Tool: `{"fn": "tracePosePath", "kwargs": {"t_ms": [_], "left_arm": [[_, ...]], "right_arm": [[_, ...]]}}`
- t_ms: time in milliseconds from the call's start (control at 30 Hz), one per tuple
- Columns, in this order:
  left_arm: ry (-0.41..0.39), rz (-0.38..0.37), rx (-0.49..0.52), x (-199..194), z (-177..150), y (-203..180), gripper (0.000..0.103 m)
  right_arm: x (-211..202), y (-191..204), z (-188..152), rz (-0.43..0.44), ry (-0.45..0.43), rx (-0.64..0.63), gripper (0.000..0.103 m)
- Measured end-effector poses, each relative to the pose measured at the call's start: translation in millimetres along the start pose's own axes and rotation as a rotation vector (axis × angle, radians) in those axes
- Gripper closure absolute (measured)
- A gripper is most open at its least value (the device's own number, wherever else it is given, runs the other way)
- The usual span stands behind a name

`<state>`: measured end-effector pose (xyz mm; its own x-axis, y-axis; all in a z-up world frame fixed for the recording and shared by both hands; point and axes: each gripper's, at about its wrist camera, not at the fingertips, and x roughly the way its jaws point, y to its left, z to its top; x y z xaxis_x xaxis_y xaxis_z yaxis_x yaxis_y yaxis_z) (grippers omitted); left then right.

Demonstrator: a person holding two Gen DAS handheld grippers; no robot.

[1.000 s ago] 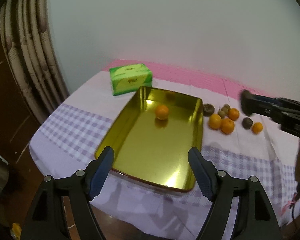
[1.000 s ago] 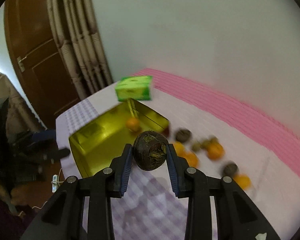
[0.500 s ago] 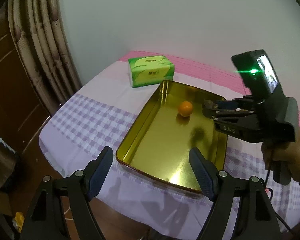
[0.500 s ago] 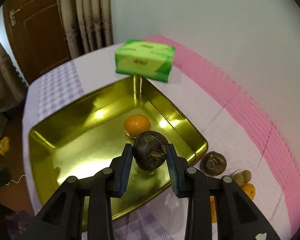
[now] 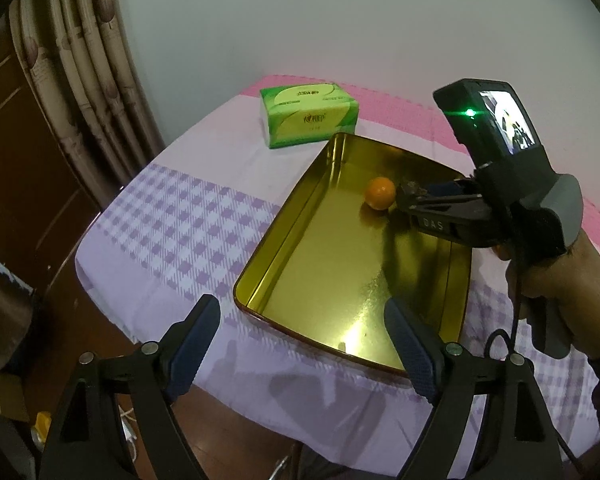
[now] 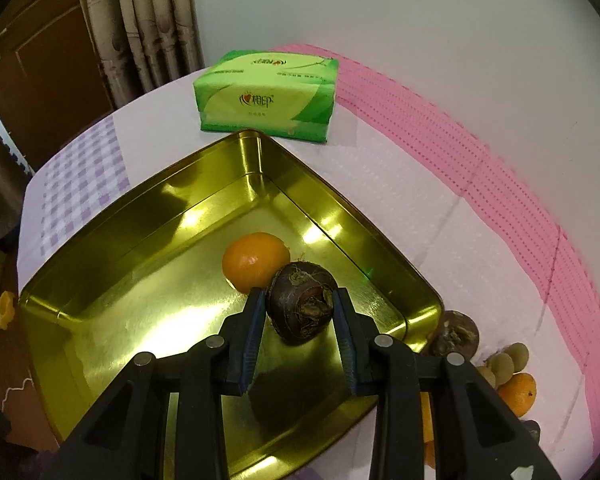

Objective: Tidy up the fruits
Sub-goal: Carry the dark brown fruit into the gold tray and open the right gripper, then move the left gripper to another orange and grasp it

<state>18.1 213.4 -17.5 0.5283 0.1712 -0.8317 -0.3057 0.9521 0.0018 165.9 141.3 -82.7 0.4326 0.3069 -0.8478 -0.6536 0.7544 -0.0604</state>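
A gold metal tray lies on the checked tablecloth with one orange inside. My right gripper is shut on a dark brown round fruit and holds it low over the tray, right beside the orange. My left gripper is open and empty, hovering off the tray's near edge. More fruit lies outside the tray at the right: a brown fruit, small green ones and an orange.
A green tissue pack stands just beyond the tray's far corner. A white wall is behind, curtains and a wooden door are at the left. The table edge is near my left gripper.
My right gripper has carried the dark fruit further over the tray and lower, up to the orange. My left gripper has drifted slightly; it stays open.
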Motion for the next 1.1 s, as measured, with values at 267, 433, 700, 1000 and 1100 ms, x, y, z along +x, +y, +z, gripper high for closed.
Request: {"fn": "tracePosePath", "kwargs": {"t_ms": [267, 433, 700, 1000, 1100], "left_arm": [[0.014, 0.001, -0.004, 1.8, 0.7, -0.7, 0.015], [0.020, -0.001, -0.005, 2.8, 1.2, -1.6, 0.014], [0.018, -0.005, 0.018, 1.7, -0.8, -10.2, 0.012], [0.009, -0.006, 0.061, -0.7, -4.0, -22.4, 0.011], [0.005, -0.003, 0.078, -1.5, -5.7, -26.7, 0.011]], "right_arm": [[-4.7, 10.6, 10.3, 0.036, -0.048, 0.014, 0.069], [-28.8, 11.7, 11.3, 0.068, -0.145, 0.040, 0.058], [-77.9, 11.2, -21.7, 0.094, -0.295, 0.107, 0.050], [-129.1, -12.9, -103.3, -0.012, -0.363, 0.186, 0.040], [-138.4, -32.4, -132.3, -0.076, -0.354, 0.222, 0.038]]}}
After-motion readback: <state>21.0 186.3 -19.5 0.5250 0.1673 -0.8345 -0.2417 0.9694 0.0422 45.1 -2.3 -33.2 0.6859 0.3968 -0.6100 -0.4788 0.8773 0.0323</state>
